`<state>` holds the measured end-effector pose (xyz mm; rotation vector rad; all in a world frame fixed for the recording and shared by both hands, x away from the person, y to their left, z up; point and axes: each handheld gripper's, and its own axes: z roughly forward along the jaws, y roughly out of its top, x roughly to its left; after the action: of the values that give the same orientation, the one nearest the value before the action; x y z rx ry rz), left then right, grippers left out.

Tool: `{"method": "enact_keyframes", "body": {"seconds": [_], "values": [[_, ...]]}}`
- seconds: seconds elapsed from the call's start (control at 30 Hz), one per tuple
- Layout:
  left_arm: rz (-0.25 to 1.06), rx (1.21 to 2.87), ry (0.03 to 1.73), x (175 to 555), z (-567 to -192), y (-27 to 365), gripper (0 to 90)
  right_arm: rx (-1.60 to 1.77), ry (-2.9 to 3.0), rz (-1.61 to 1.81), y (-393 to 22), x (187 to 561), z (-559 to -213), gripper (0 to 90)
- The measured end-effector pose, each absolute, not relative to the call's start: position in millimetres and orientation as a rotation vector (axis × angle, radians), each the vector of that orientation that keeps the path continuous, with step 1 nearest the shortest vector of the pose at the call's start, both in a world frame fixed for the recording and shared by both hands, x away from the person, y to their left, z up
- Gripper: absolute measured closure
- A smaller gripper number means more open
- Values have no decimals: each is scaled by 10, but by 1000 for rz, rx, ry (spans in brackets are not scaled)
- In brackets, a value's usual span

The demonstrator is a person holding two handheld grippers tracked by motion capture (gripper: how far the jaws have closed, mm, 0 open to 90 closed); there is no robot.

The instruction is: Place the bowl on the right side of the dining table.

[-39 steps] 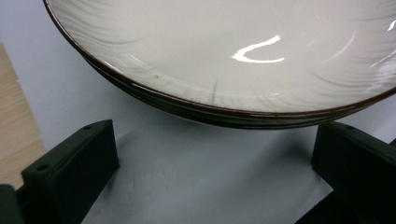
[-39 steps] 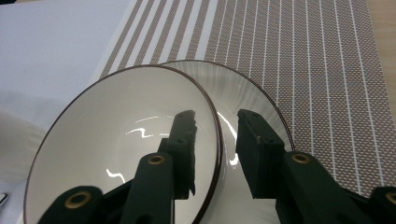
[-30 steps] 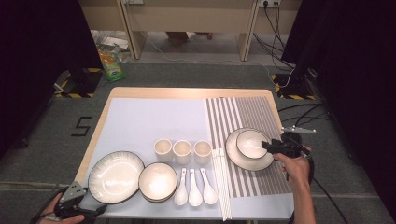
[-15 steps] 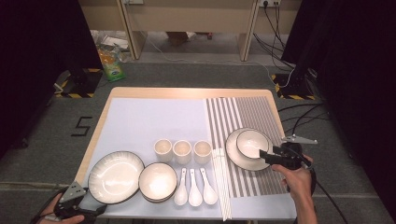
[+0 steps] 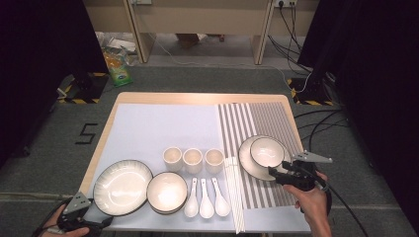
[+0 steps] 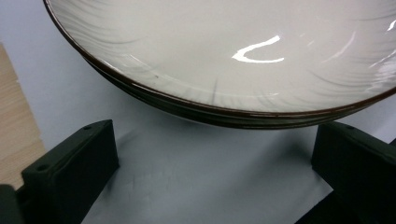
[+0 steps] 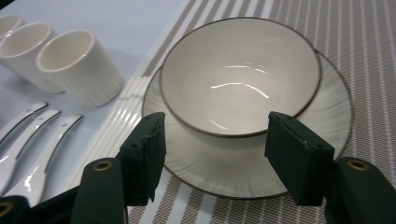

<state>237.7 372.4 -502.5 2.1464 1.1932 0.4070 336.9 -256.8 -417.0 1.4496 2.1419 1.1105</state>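
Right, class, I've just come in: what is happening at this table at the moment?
A person holds a two-jaw gripper in each hand at a table laid with white crockery. The right gripper is open beside the small white bowl, which sits on a white plate on the striped mat. The left gripper is open at the near rim of the large dark-rimmed white plate. Neither holds anything.

One readable mark: a dark numeral "5" (image 5: pixel 87 133) on the grey floor (image 5: pixel 44 148), just off the table's (image 5: pixel 197 98) left edge, near its far-left corner. A green-and-orange packet (image 5: pixel 117 66) lies on the floor beyond that corner; its print is too small to read. No lettering on the dishes or mats.
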Motion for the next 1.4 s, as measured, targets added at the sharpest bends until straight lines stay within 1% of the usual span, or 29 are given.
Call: {"method": "enact_keyframes", "body": {"seconds": [0.53,1.4], "values": [[410,2147,1191,2377,-5025,3725,0,1345,2250,1169,-2211,3274,-4204,371],[411,2151,1187,2376,-5024,3729,0,1228,2409,1176,-1663,3367,-4362,387]]}}
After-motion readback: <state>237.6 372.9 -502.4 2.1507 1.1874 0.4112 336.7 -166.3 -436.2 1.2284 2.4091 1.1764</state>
